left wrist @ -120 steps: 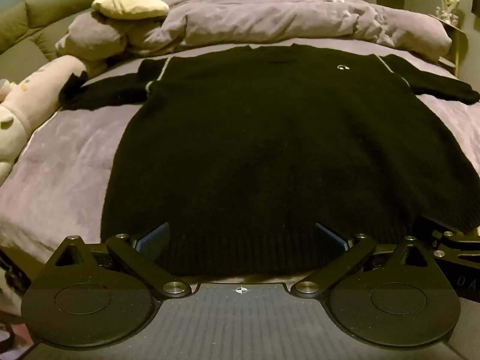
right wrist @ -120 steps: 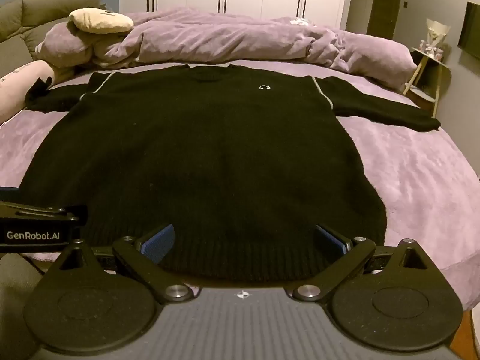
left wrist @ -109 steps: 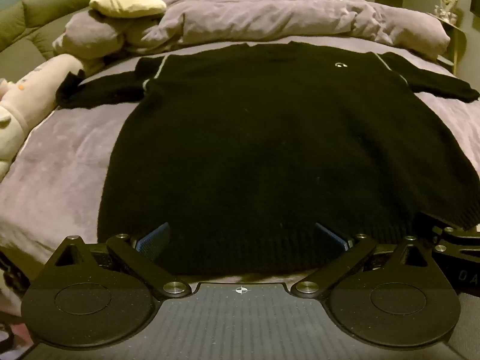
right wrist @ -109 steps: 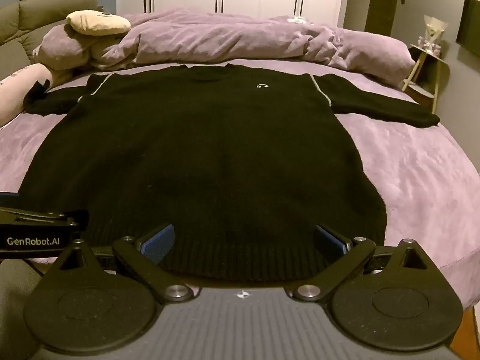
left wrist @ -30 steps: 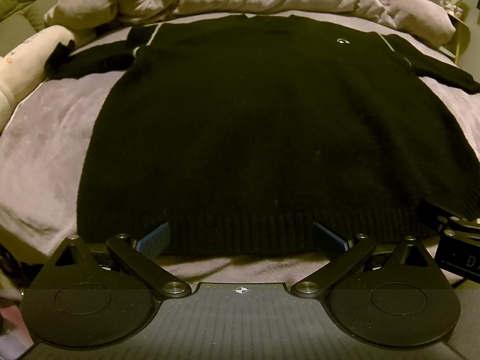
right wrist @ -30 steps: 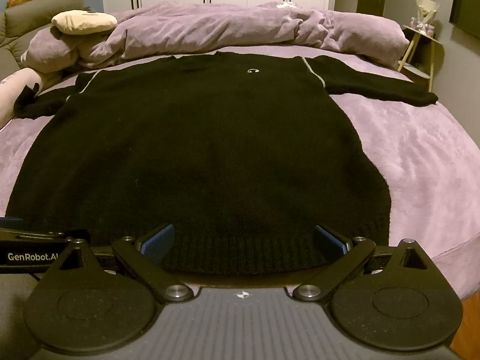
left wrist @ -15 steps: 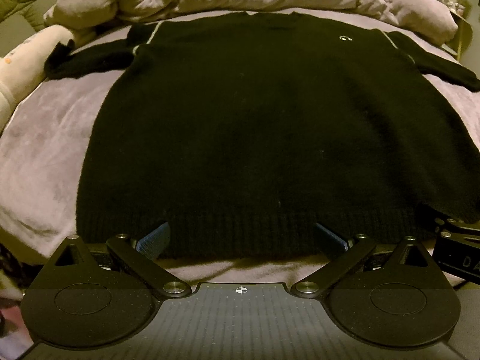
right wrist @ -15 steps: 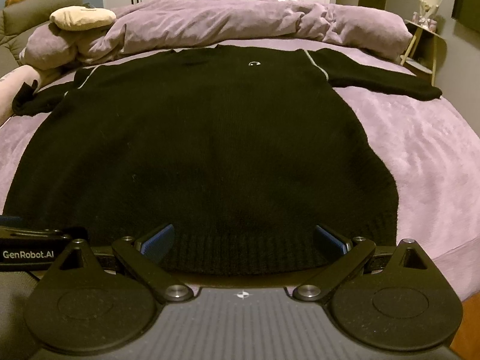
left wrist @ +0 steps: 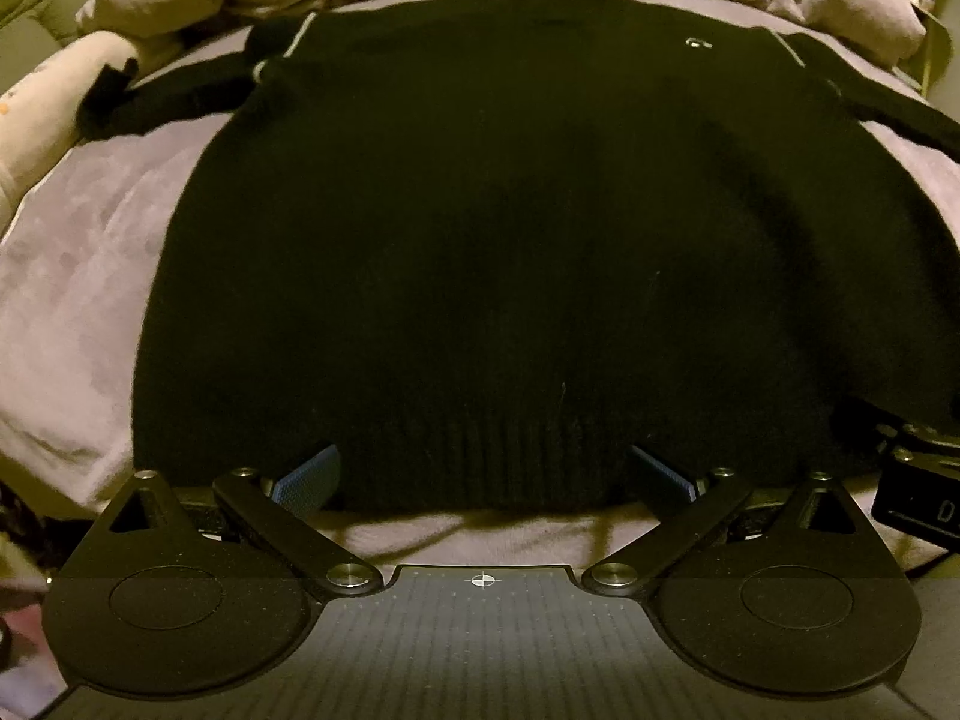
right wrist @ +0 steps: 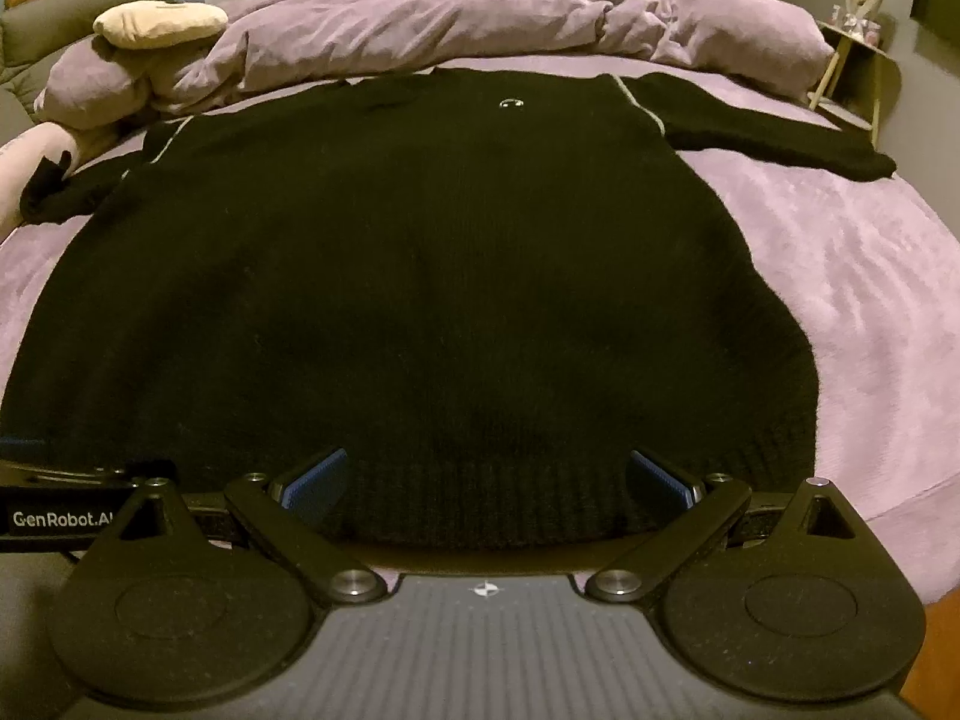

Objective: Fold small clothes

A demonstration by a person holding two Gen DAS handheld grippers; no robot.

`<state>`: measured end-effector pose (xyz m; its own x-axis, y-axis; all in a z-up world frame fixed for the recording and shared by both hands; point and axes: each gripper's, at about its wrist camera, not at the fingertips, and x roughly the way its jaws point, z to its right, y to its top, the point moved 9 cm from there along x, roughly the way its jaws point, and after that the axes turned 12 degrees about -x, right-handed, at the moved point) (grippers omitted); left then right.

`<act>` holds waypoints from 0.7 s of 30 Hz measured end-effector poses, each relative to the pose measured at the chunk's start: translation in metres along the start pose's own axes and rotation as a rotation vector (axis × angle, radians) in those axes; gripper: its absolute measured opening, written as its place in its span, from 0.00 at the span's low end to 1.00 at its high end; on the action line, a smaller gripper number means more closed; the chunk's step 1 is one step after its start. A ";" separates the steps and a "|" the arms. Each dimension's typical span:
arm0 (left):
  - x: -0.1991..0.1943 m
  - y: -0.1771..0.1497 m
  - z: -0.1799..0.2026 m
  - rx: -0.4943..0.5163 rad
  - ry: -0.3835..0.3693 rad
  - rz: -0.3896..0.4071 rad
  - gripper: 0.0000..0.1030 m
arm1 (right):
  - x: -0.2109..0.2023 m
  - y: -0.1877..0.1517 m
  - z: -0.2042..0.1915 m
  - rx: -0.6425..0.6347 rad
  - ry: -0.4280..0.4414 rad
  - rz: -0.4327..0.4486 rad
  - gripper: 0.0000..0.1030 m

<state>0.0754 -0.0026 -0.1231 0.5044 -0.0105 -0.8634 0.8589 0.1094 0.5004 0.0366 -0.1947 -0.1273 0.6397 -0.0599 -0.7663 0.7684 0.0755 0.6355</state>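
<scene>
A black knit sweater [left wrist: 540, 228] [right wrist: 420, 276] lies flat on the purple bed, sleeves spread out to both sides, ribbed hem toward me. My left gripper [left wrist: 483, 471] stands open at the hem, left of its middle, with the blue pads wide apart over the ribbing. My right gripper [right wrist: 487, 477] is open too, at the right half of the hem. Nothing is held between either pair of fingers. Each gripper's body shows at the edge of the other's view: the right one [left wrist: 918, 480], the left one [right wrist: 60, 510].
A rumpled purple duvet [right wrist: 480, 24] and pillows [right wrist: 156, 24] lie along the far side of the bed [right wrist: 852, 276]. A pale plush toy [left wrist: 42, 114] lies at the left edge. A small side table [right wrist: 858, 54] stands at the far right.
Both grippers have moved forward and down toward the sweater's hem, which now fills more of each view. Both stay open.
</scene>
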 end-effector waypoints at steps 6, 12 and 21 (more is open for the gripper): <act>0.011 -0.002 0.001 0.009 0.018 -0.028 1.00 | 0.012 -0.002 0.005 0.010 0.009 -0.020 0.96; 0.011 0.007 0.003 0.013 0.020 0.001 1.00 | 0.014 0.006 0.011 0.032 0.047 -0.019 0.96; 0.030 0.081 0.013 -0.020 0.045 0.101 1.00 | 0.043 0.051 0.048 0.089 0.079 0.082 0.96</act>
<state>0.1615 -0.0068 -0.1081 0.5835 0.0457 -0.8108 0.8017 0.1271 0.5841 0.1041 -0.2411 -0.1228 0.6996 0.0213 -0.7142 0.7145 -0.0116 0.6995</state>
